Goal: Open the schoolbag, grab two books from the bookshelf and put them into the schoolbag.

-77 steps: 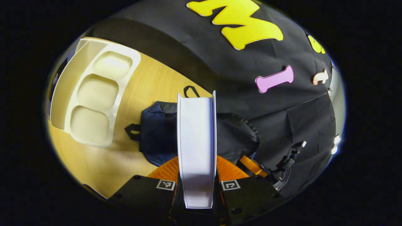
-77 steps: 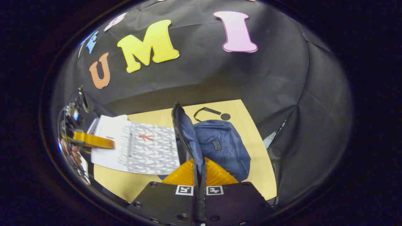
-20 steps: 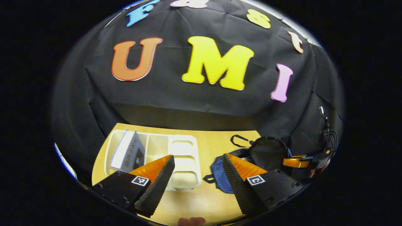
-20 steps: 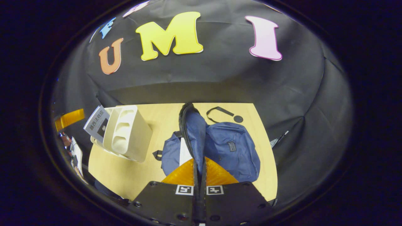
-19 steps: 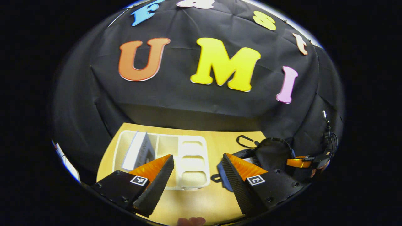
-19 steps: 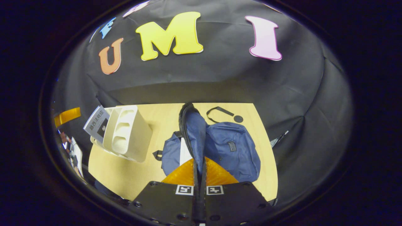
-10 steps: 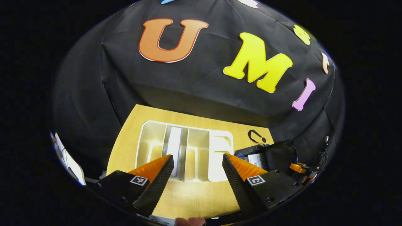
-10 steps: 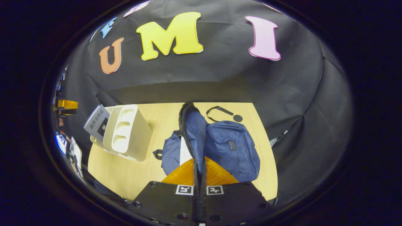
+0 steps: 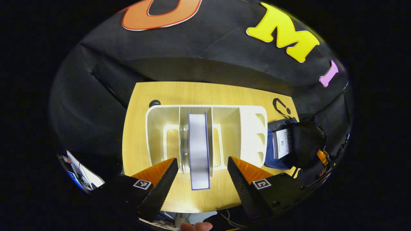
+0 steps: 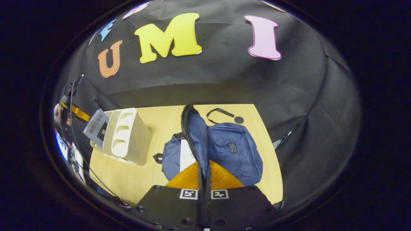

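Schoolbag (image 10: pixel 236 149) first: it lies on the wooden surface (image 10: pixel 128 178) directly ahead of the right claw (image 10: pixel 203 173), which is pinched tight on the bag's raised flap (image 10: pixel 196 138), both fingers pressing the zip edge and holding the mouth open. So the opening step looks done. Inside that mouth, just to the left of the right claw's fingers, a white book (image 10: pixel 185 155) is already lodged; in the left gripper view the same book (image 9: pixel 282 142) shows tucked into the dark bag (image 9: pixel 305 141), well off to the right of the left claw (image 9: pixel 202 179). By my reading that is one book of the two delivered.

Next in size, the cream bookshelf (image 9: pixel 253 128) stands straight in front of the left claw, lying well to the left of the right claw in the right gripper view (image 10: pixel 126 138). Its middle slot still carries the second book (image 9: pixel 199 150), upright, its near edge sticking out toward the left claw and lined up between the fingers.

The left claw is spread wide and holds nothing; its fingers (image 9: pixel 160 186) sit to either side of the book's near end but apart from it.

What remains, as I judge it: close on this book, lift it free of the slot, carry it across and slide it into the held-open bag beside the first.
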Available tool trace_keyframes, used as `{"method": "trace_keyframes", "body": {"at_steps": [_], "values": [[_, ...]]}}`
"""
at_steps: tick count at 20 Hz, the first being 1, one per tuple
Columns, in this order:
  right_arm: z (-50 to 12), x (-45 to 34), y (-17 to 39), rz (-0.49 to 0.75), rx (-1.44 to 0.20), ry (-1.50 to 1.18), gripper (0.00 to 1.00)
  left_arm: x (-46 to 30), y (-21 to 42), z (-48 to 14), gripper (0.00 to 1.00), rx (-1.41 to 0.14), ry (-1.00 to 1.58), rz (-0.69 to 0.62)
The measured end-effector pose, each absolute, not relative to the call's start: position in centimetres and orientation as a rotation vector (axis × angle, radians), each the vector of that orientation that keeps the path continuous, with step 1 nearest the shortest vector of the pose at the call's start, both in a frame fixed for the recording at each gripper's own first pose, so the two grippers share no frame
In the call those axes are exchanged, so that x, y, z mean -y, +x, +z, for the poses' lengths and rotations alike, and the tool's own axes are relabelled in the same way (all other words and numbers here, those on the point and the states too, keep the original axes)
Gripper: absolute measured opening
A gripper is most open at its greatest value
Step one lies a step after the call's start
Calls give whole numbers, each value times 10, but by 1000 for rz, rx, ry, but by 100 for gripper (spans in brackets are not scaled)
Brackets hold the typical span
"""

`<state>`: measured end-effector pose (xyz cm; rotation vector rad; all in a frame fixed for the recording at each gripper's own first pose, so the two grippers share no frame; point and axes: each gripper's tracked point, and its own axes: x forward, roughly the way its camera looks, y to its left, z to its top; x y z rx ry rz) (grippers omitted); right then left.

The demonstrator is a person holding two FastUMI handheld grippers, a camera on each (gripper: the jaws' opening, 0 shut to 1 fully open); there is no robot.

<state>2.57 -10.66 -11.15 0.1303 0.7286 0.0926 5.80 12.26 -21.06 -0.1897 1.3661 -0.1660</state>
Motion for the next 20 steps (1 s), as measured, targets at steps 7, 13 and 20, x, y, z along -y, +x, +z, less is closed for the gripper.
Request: {"method": "trace_keyframes", "body": {"at_steps": [7, 13, 20], "values": [[-114, 112, 25, 82, -736, 159, 0, -119, 63, -245, 89, -1499, -190, -149], [-119, 113, 26, 75, -738, 169, 0, -122, 62, -256, 94, -1569, -152, -134], [-122, 113, 25, 72, -735, 190, 4, -127, 57, -262, 75, -1621, -126, -104]]}}
